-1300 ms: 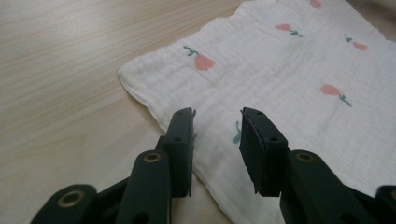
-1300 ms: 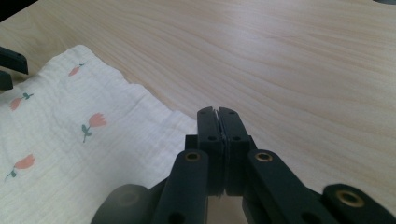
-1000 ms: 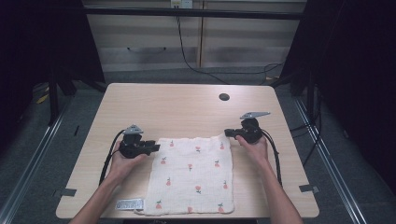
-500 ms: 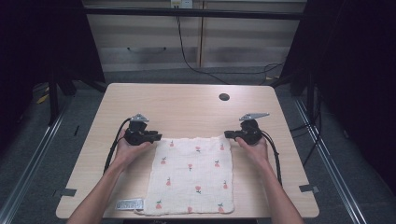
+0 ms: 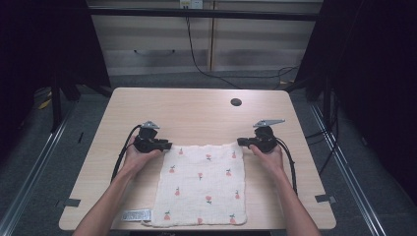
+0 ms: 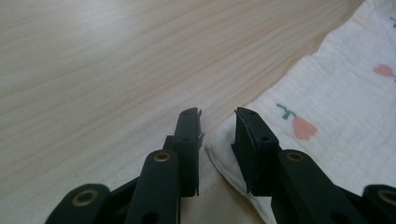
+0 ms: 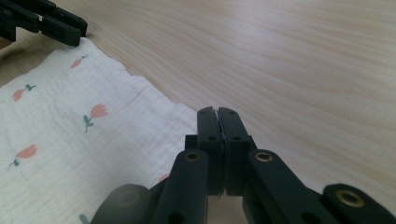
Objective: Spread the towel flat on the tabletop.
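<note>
A white cloth [image 5: 201, 184] printed with small pink flowers lies flat on the front half of the wooden table [image 5: 187, 110]. My left gripper [image 5: 166, 145] sits at the cloth's far left corner. In the left gripper view it [image 6: 218, 119] is open, with the cloth's corner [image 6: 224, 154] lying between the jaws. My right gripper [image 5: 241, 141] is at the far right corner. In the right gripper view it [image 7: 217, 112] is shut, with the cloth's edge [image 7: 93, 140] running in under the jaws. The left gripper [image 7: 74, 30] shows at the top left of that view.
A dark round hole [image 5: 236, 102] marks the table's far side. A small silver label [image 5: 136, 215] lies at the front edge, just left of the cloth. Black cables [image 5: 123, 152] trail back from both grippers along the forearms.
My left gripper has moved forward and right, from beside the cloth up to its far left corner. The right gripper has hardly moved.
</note>
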`<state>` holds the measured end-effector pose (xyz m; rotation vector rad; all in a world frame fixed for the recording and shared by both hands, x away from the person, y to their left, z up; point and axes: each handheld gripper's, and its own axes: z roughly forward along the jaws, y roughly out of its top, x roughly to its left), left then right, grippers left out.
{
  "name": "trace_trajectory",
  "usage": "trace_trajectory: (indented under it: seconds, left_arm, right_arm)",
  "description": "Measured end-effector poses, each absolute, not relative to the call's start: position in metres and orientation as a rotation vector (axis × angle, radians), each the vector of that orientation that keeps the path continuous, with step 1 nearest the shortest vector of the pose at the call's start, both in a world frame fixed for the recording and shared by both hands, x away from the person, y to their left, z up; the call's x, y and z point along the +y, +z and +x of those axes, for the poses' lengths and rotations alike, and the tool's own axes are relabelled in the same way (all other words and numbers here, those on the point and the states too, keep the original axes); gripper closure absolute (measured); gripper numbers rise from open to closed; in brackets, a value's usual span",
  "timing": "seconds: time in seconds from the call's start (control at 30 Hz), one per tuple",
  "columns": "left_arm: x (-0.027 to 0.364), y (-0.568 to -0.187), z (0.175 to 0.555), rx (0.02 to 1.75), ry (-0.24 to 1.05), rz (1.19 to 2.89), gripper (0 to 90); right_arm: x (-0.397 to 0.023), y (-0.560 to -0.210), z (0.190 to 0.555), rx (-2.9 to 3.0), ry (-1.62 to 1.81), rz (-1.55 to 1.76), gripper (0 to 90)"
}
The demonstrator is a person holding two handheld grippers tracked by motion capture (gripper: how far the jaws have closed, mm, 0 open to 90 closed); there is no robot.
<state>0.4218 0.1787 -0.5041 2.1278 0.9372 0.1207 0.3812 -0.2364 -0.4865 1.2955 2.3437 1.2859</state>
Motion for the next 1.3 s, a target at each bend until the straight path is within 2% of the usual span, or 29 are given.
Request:
trace_trajectory:
  seconds: [0.07, 0.17, 0.3, 0.77, 1.3]
  left_arm:
    - [0.177, -0.504, 0.421, 0.930, 0.135, 2.133, 70.5]
    - [0.175, -0.504, 0.418, 0.888, 0.148, 2.163, 81.1]
    - [0.175, -0.503, 0.418, 0.876, 0.150, 2.180, 85.8]
    - [0.183, -0.489, 0.413, 0.868, 0.135, 2.092, 86.5]
    - [0.183, -0.439, 0.409, 0.806, 0.191, 1.969, 86.4]
  right_arm:
    - [-0.236, -0.487, 0.381, 2.343, 1.288, 1.298, 88.9]
    - [-0.235, -0.488, 0.381, 2.348, 1.291, 1.296, 88.9]
    - [-0.233, -0.488, 0.381, 2.369, 1.287, 1.283, 89.0]
    - [-0.239, -0.476, 0.379, 2.333, 1.308, 1.268, 89.1]
    - [-0.243, -0.440, 0.380, 2.256, 1.396, 1.210, 89.2]
